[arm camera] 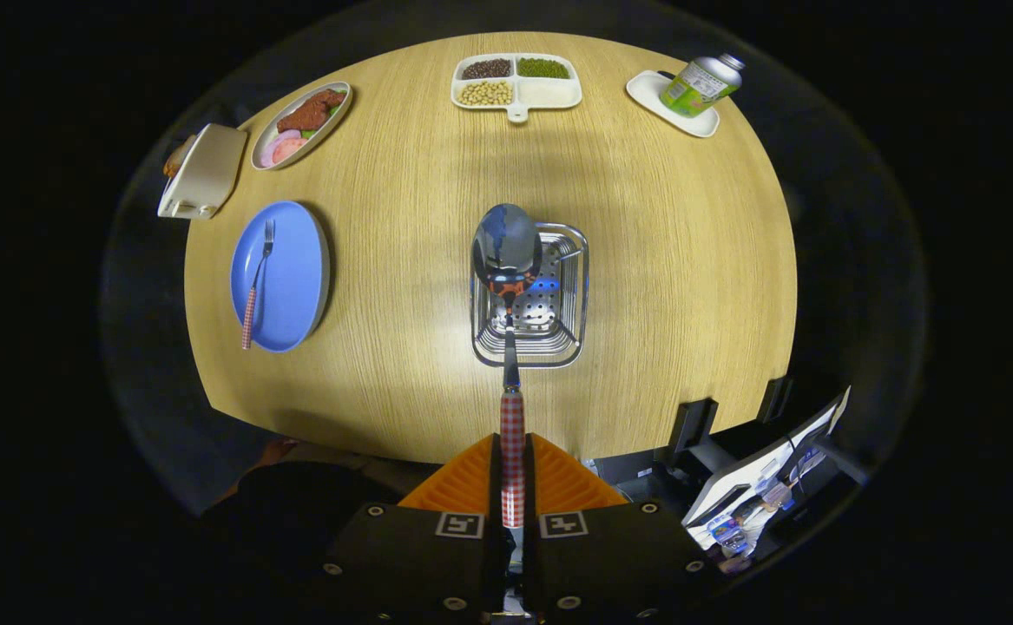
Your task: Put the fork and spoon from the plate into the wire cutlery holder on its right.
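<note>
Step in hand, as I read it: spoon drop-off, fork comes after. Far left of the fingers & beyond them, blue plate [293, 286] w/ fork [257, 282] lying on it, checked handle end toward the near rim, untouched. Gripper [513, 473] closed down to handle width, both fingers pressing the spoon [508, 260] by its red-check handle; bowl of the spoon points straight ahead, over the wire cutlery holder [571, 295], which sits just ahead of the fingers on the wood table [671, 260]. Can't tell if spoon tip touches the rack. Next move prob needs: tip spoon down so it goes into the basket, then let go, then swing left for the fork
</note>
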Action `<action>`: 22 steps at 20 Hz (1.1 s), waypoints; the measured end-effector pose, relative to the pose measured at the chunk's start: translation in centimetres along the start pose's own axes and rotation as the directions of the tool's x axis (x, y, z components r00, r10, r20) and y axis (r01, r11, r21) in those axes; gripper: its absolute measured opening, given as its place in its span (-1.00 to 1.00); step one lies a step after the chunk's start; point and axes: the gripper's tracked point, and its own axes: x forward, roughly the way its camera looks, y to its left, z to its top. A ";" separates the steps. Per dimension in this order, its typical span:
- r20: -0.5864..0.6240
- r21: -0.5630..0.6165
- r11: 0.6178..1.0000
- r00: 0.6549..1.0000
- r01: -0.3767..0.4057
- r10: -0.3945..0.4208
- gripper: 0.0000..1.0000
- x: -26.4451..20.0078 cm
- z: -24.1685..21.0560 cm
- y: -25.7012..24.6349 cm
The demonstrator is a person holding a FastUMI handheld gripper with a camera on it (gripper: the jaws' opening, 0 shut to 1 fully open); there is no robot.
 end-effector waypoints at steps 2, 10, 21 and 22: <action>-0.046 -0.014 1.000 0.999 -0.012 0.012 -0.82 0.4 -0.5 -0.4; -0.225 -0.053 0.998 0.974 -0.015 0.003 -0.81 0.7 -0.2 -1.4; -0.327 -0.082 0.996 0.945 -0.021 -0.007 -0.81 0.6 2.2 -2.4; -0.315 -0.073 0.997 0.949 -0.027 0.002 -0.78 0.8 2.7 -2.3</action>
